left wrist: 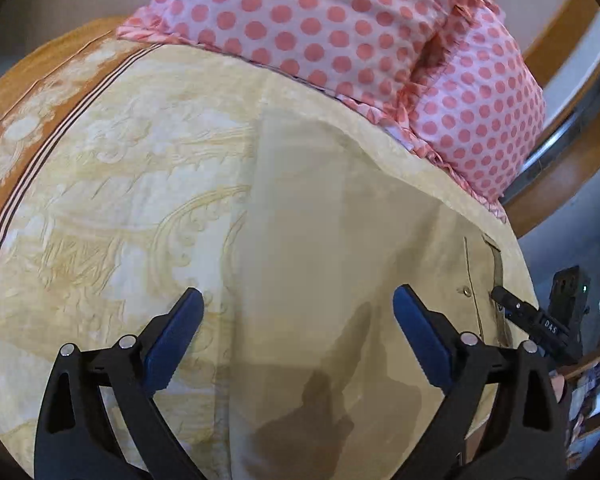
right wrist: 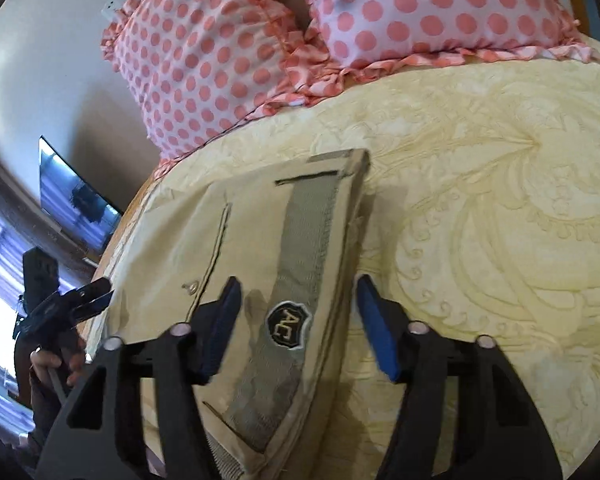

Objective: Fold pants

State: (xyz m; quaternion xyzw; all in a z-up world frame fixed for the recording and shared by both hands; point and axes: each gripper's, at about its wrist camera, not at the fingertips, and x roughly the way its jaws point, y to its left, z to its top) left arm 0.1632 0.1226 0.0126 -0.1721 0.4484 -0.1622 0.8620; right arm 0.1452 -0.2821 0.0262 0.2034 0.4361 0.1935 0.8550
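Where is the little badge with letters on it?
In the right wrist view, the badge sits on the pants' grey waistband, between the right gripper's open jaws.

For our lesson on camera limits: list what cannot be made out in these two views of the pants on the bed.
- Left wrist view: the lower part of the pants is hidden by the left hand-held gripper and cut off by the bottom edge.
- Right wrist view: the waistband runs under the right hand-held gripper.

Left hand-held gripper (left wrist: 298,300) and right hand-held gripper (right wrist: 298,288): black plastic frames, blue ribbed finger pads (left wrist: 176,336), silver pivot screws (left wrist: 127,341); bare-skinned hand (right wrist: 54,364).
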